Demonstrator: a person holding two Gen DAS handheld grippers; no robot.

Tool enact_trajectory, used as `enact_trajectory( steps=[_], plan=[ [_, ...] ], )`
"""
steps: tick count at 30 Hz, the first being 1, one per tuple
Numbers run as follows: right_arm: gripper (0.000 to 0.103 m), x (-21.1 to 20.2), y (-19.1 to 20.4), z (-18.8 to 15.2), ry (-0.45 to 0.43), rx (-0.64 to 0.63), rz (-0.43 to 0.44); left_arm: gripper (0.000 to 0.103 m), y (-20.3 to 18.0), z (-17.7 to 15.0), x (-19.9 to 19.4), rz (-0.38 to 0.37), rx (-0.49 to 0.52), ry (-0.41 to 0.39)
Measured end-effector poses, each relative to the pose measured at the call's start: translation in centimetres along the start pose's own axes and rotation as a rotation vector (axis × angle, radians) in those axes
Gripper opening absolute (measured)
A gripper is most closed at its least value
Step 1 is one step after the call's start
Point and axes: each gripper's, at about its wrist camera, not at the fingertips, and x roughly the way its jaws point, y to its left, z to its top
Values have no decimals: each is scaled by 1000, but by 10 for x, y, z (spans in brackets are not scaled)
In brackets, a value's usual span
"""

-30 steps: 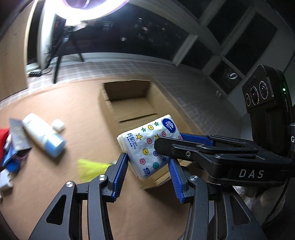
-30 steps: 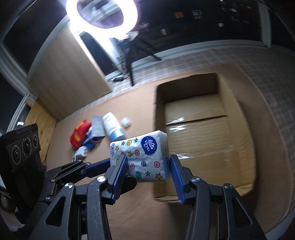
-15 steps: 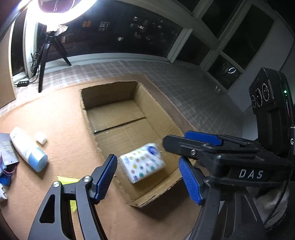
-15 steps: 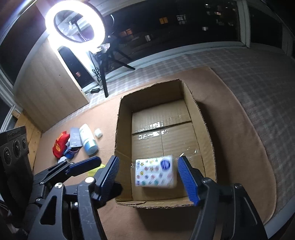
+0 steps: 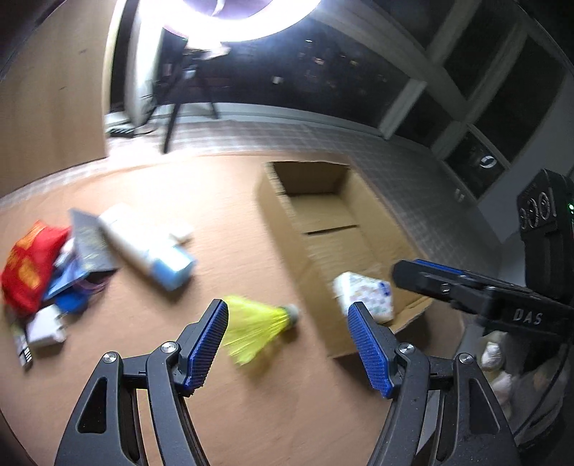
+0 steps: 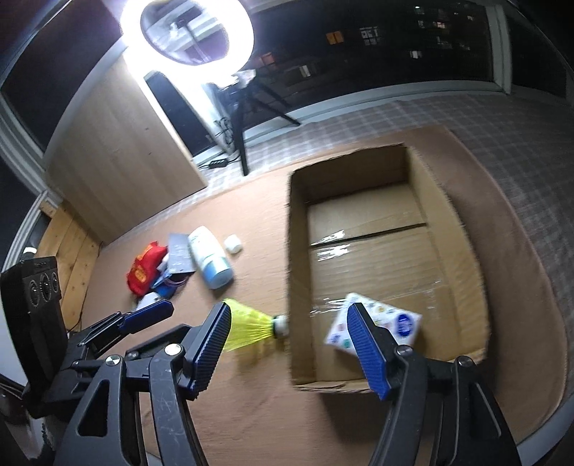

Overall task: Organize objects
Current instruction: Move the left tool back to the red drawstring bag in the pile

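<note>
An open cardboard box stands on the brown mat. A white tissue pack with coloured dots lies inside it near the front wall. A yellow shuttlecock lies on the mat just left of the box. My left gripper is open and empty above the shuttlecock. My right gripper is open and empty over the box's front left corner.
A pile lies on the mat at the left: a white and blue bottle, a red pouch, a grey card, a small white cap and a white adapter. A ring light stands behind.
The tissue pack was held between both grippers, then let go and dropped into the box. Both grippers opened and swung left toward the shuttlecock.
</note>
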Motion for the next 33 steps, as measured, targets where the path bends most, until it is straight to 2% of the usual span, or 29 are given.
enact_trajectory(
  steps=[13, 20, 27, 33],
  plan=[
    [64, 38, 53, -27, 61, -3, 63, 73, 138, -42, -48, 186, -206, 3],
    [64, 50, 74, -37, 77, -23, 61, 73, 209, -48, -59, 230, -352, 5],
    [64, 62, 81, -44, 102, -27, 48, 73, 250, -14, -70, 272, -396, -36],
    [64, 67, 79, -48, 116, -20, 32, 73, 270, 34, -54, 294, -384, -27]
  ],
)
